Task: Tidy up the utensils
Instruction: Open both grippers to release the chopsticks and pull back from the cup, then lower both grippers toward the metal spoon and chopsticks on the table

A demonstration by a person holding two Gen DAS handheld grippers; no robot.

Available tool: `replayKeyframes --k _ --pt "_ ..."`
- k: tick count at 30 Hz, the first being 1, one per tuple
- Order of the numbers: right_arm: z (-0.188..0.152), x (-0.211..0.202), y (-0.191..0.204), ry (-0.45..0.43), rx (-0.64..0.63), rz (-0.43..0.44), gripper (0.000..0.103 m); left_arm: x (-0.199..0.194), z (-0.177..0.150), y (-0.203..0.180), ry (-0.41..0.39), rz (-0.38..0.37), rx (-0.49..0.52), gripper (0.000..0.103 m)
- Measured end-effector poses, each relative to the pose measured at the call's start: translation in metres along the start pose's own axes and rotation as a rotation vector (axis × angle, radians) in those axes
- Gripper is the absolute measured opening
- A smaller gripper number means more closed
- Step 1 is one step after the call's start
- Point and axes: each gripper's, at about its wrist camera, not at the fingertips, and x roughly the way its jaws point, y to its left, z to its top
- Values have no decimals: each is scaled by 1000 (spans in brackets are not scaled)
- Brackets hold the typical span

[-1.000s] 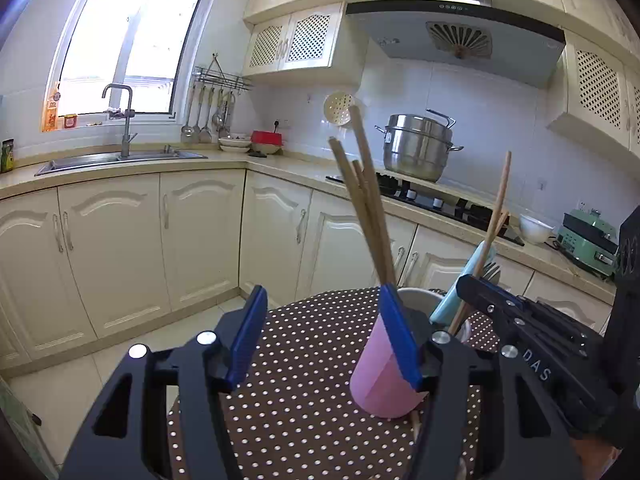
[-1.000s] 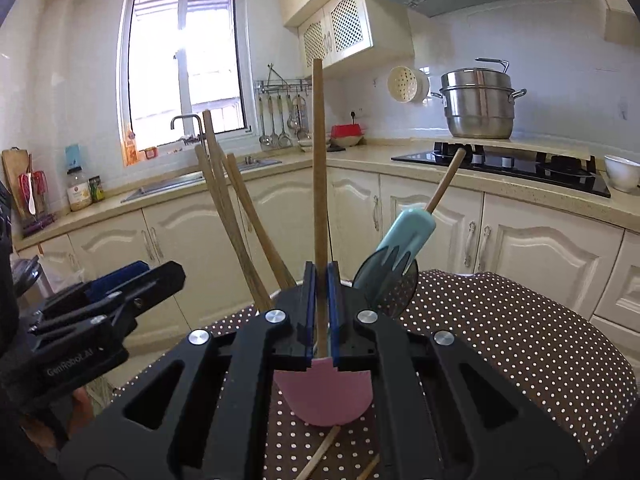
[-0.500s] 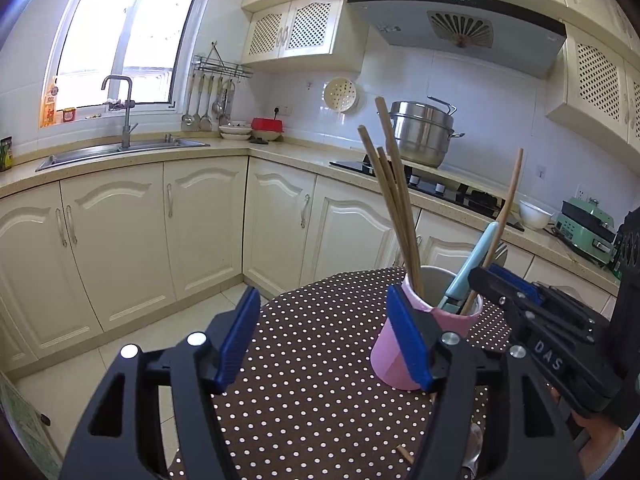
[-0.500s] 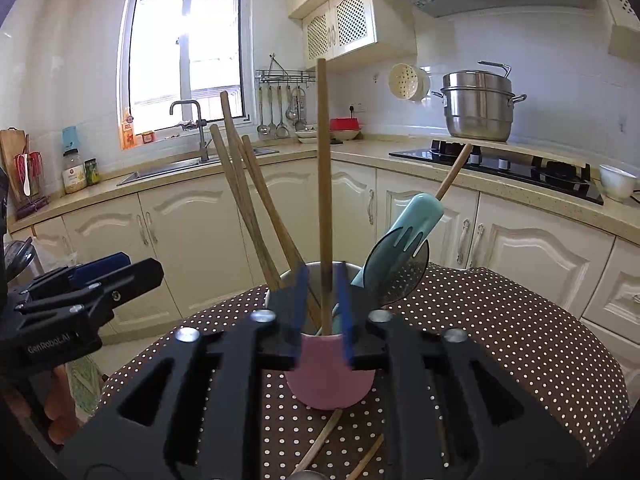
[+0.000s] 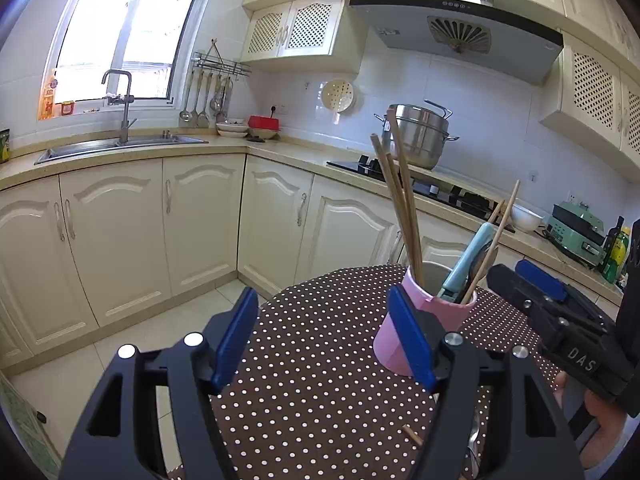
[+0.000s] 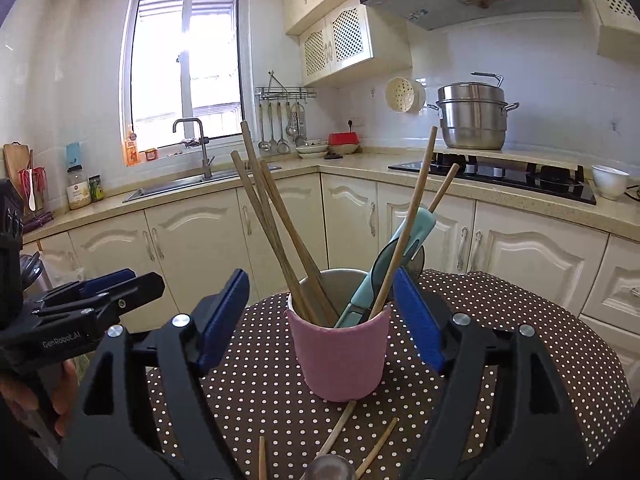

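The right tool (image 6: 320,312) stands spread wide, its blue pads on either side of the pink cylindrical utensil cup (image 6: 339,354) without touching it; its jaws have just been opening, and the single wooden chopstick (image 6: 404,224) now leans free inside the cup. The left tool (image 5: 324,340) is also released and has just widened a little, with bare dotted cloth between its pads and the cup just behind its right pad (image 5: 412,344). The right wrist view looks into the cup: three wooden chopsticks (image 6: 272,216) lean to the left, and a pale teal utensil handle (image 6: 400,248) with a dark rounded utensil leans to the right beside the single stick. It also shows three loose wooden chopsticks (image 6: 340,424) lying on the round table with the brown white-dotted cloth (image 6: 520,320), in front of the cup's base. The left wrist view shows only one stick end (image 5: 412,435) on the cloth, and the right tool's black body at its right edge with a hand below it. Behind the table stand cream cabinets, a steel sink with tap (image 5: 120,108) under the window, and a steel stacked pot (image 6: 472,116) on the black hob. The cup stands upright on the table, centred before the right tool and well right of the left tool's middle.
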Motion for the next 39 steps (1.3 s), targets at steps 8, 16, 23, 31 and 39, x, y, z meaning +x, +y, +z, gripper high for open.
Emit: replayKeyframes --k 8,16,23,31,39 --pt "-8 -21 1 19 31 -36 77 -10 -5 10 26 -28 -13 67" --pt "-23 -36 10 69 72 -66 77 -20 -17 10 83 -56 18 69" --pt "-40 -48 17 123 110 -90 77 -29 -33 2 135 -87 78 71" --pt "-57 -59 21 182 138 -103 77 -35 -46 -9 188 -108 116 72" --pt "-69 -63 16 252 158 -97 78 -35 -59 -25 259 -114 98 72"
